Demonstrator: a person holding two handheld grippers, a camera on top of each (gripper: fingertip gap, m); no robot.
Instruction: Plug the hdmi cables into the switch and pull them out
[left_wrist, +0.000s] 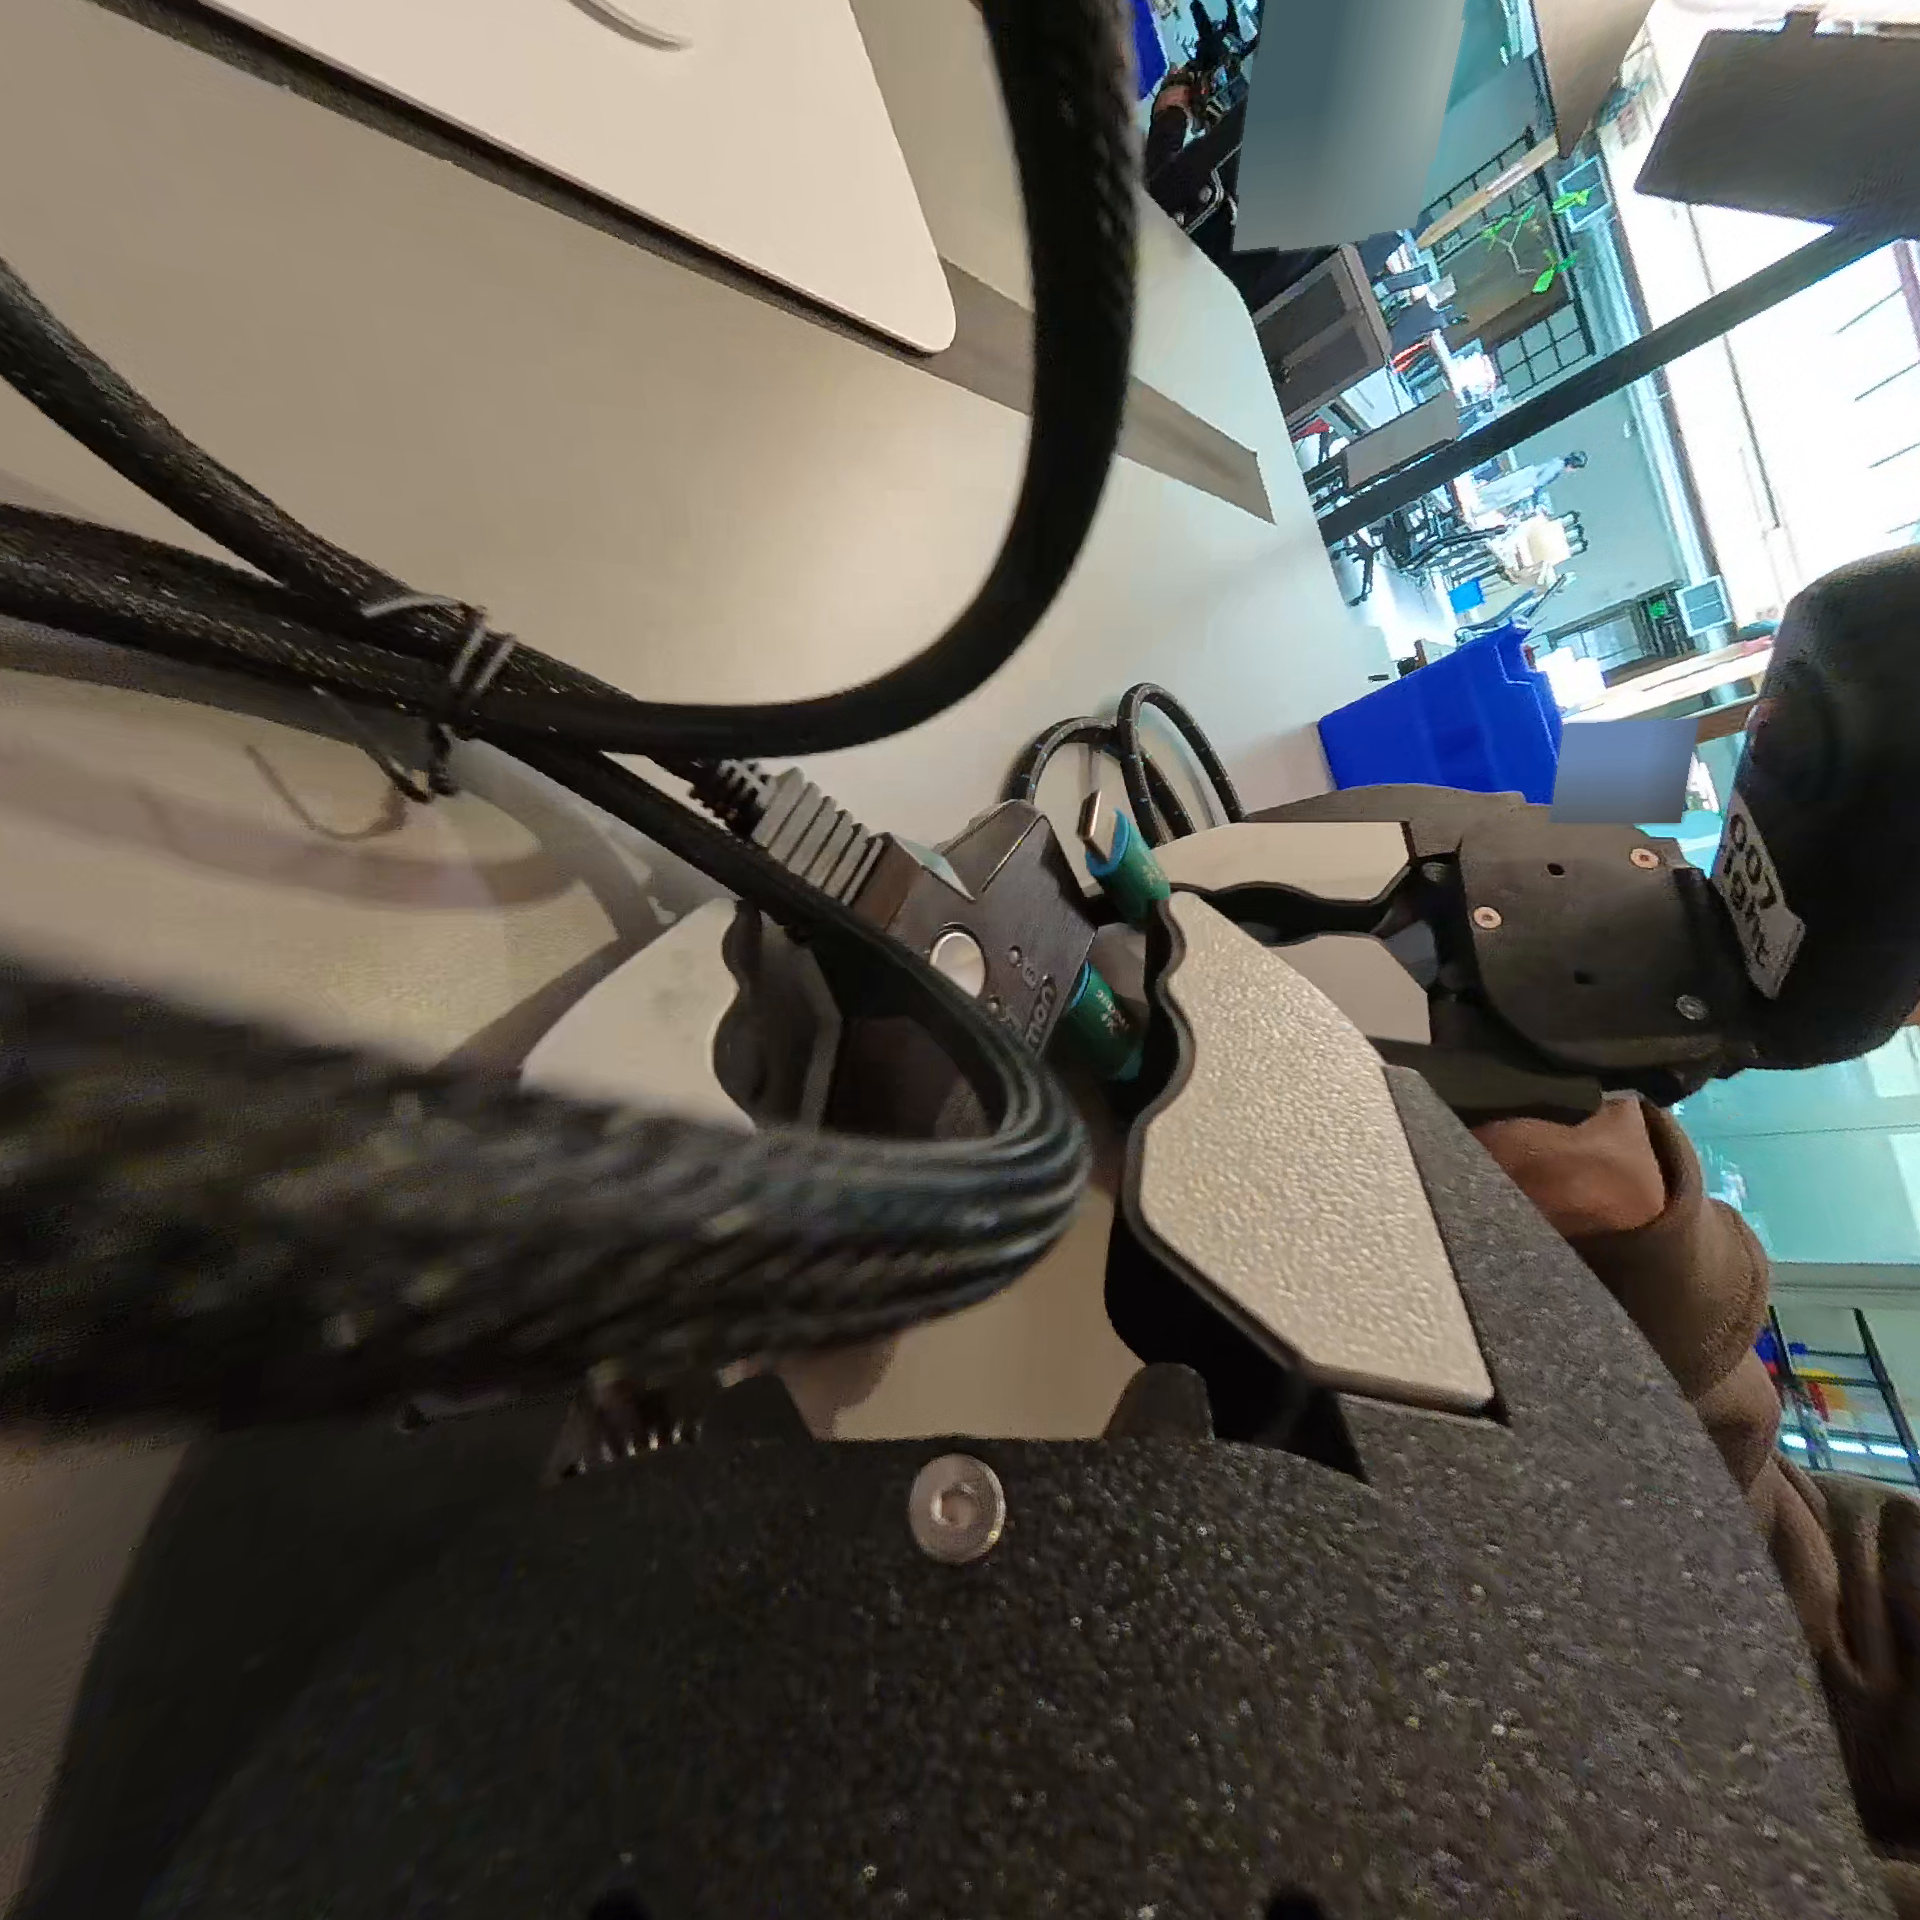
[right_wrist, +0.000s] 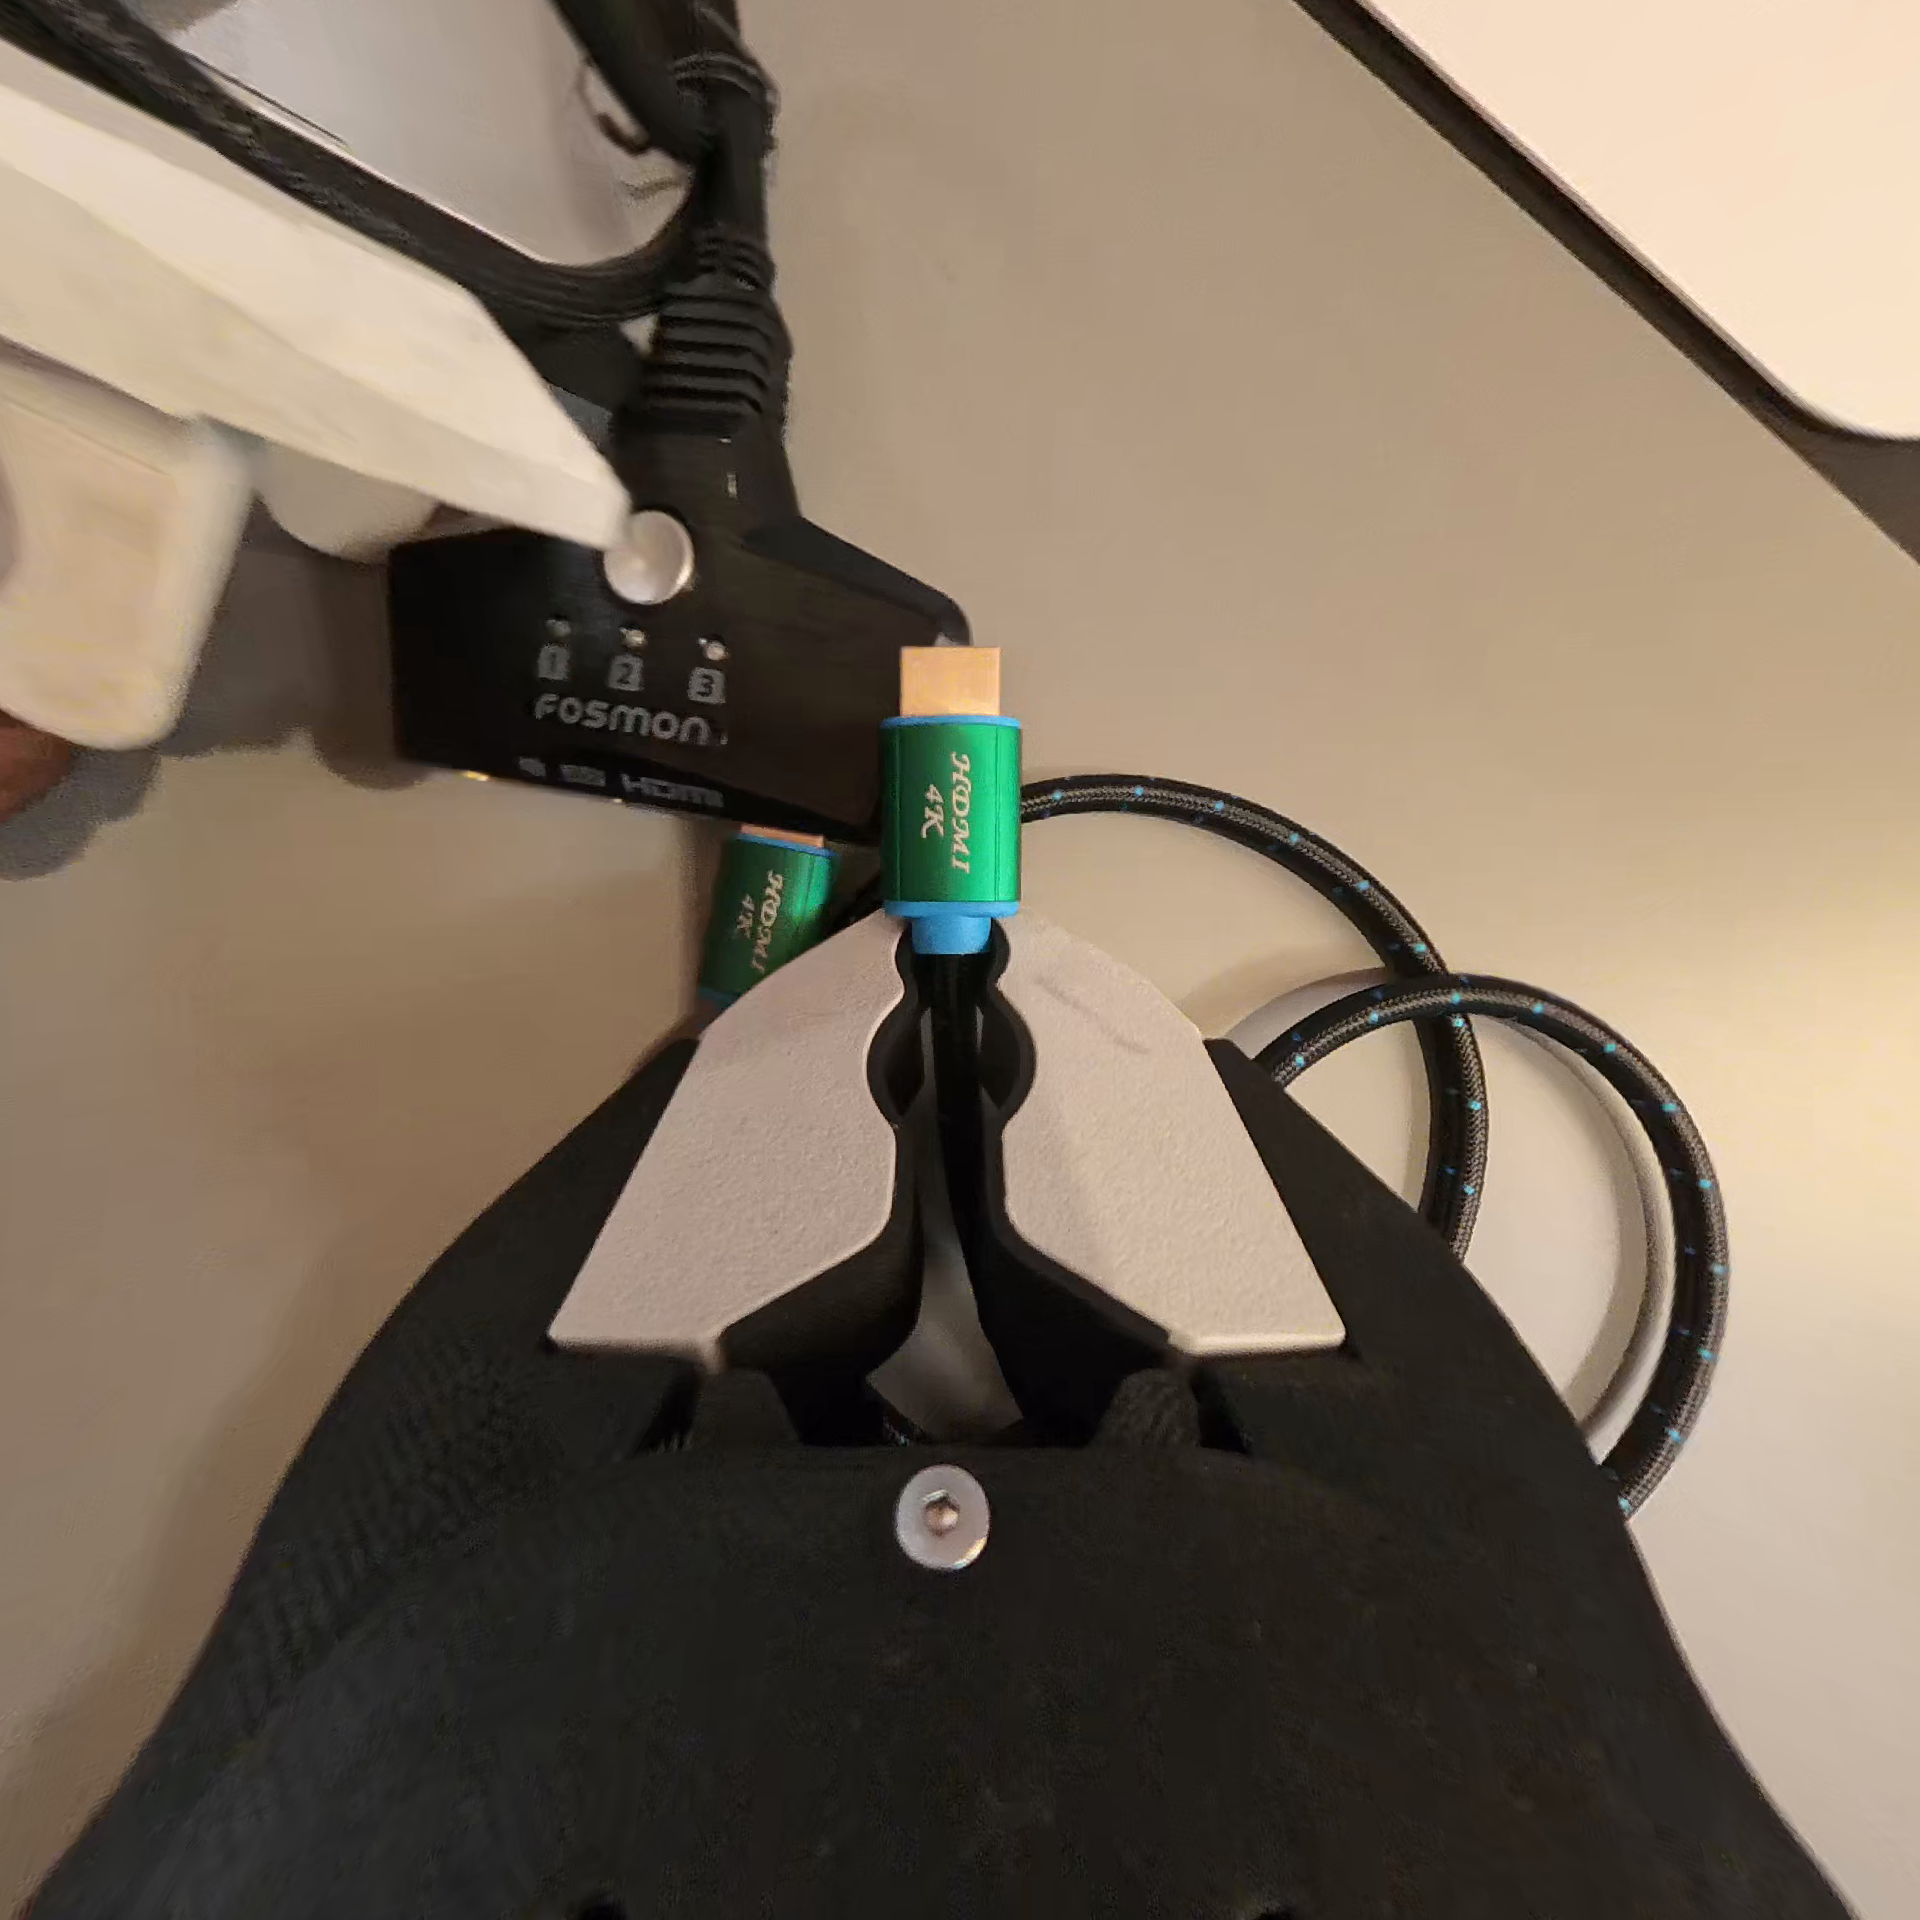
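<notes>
My right gripper (right_wrist: 948, 940) is shut on a black braided cable just behind its green plug (right_wrist: 951, 821), whose gold tip points at the right corner of a black switch box (right_wrist: 623, 675) and sits outside it. A second green plug (right_wrist: 769, 914) sits at the box's front face. My left gripper (left_wrist: 945, 920) is shut on the switch box (left_wrist: 1013, 914), with its fingers (left_wrist: 1247, 1091) on either side. One of its white fingers (right_wrist: 416, 395) lies over the box's back corner. The held plug (left_wrist: 1117, 857) and the right gripper (left_wrist: 1195, 883) show beside the box.
The cable coils on the beige table (right_wrist: 1351, 623) at the right (right_wrist: 1455, 1091). Thick black braided cables (left_wrist: 1039, 416) loop close over the left gripper. A white flat slab (left_wrist: 675, 125) lies farther off. A blue bin (left_wrist: 1444, 727) stands near the table's edge. A person's brown sleeve (left_wrist: 1662, 1247) is at the right. The tips of one gripper are about 8 cm away from the tips of the other.
</notes>
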